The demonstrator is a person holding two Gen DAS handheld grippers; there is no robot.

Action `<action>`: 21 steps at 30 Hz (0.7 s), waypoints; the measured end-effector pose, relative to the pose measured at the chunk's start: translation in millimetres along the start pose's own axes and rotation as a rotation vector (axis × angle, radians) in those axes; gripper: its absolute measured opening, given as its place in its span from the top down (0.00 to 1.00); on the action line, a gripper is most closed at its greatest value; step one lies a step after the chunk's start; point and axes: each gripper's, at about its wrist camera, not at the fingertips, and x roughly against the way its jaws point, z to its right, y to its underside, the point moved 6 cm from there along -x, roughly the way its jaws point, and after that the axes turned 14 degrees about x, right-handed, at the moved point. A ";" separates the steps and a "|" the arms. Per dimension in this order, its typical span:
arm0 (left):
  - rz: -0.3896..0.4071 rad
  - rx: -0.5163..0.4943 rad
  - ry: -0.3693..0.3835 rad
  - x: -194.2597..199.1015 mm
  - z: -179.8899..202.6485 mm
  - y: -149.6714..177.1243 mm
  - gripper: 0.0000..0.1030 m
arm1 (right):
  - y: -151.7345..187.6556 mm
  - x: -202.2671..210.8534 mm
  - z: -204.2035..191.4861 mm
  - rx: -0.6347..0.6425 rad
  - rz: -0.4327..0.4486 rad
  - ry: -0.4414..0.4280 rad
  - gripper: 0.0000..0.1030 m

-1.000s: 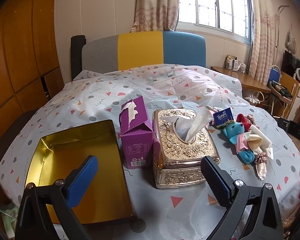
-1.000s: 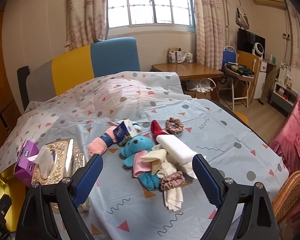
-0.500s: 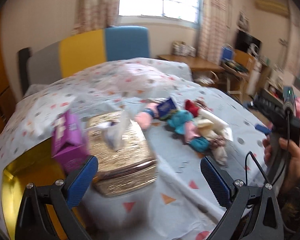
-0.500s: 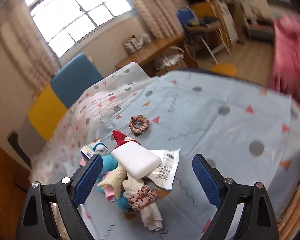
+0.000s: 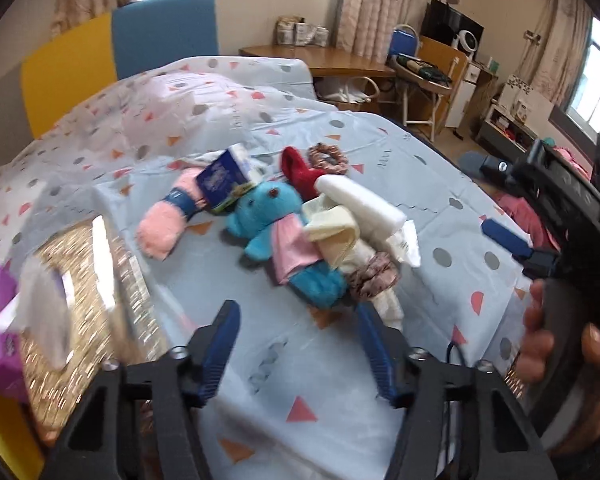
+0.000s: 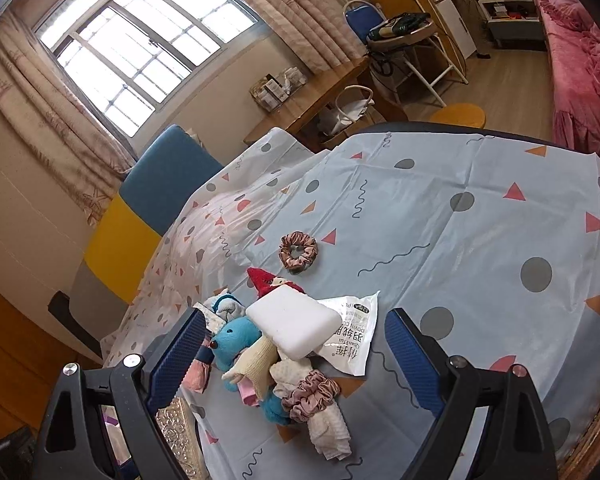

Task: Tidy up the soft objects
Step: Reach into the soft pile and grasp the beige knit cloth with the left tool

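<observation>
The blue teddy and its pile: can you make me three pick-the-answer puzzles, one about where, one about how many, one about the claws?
1. Where does the white pad lie?
A. on top of the pile
B. in the gold box
C. on the floor

2. How many scrunchies show in the right wrist view?
A. none
B. two
C. five

3. What does the right claw hold?
A. the teddy
B. a scrunchie
C. nothing

Answers:
1 A: it rests over the teddy and cloths.
2 B: one lies alone, one on the pile.
3 C: its fingers stand wide apart, touching nothing.
</observation>
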 end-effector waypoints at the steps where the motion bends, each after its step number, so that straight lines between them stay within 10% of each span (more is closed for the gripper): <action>1: 0.002 -0.008 0.006 -4.0 5.5 -5.0 0.44 | 0.6 -1.4 0.0 0.001 -0.007 -0.001 0.10; 9: -0.007 -0.105 -0.056 -59.5 36.9 -41.7 0.35 | 1.3 -2.1 -2.2 0.014 -0.010 0.001 0.10; 15: -0.095 -0.051 -0.020 -91.7 25.9 -35.9 0.83 | 1.2 -3.0 -4.0 0.032 -0.014 0.014 0.10; 21: -0.041 0.009 0.124 -34.0 6.0 -6.7 0.85 | 1.3 -5.8 -1.0 0.021 -0.024 0.018 0.10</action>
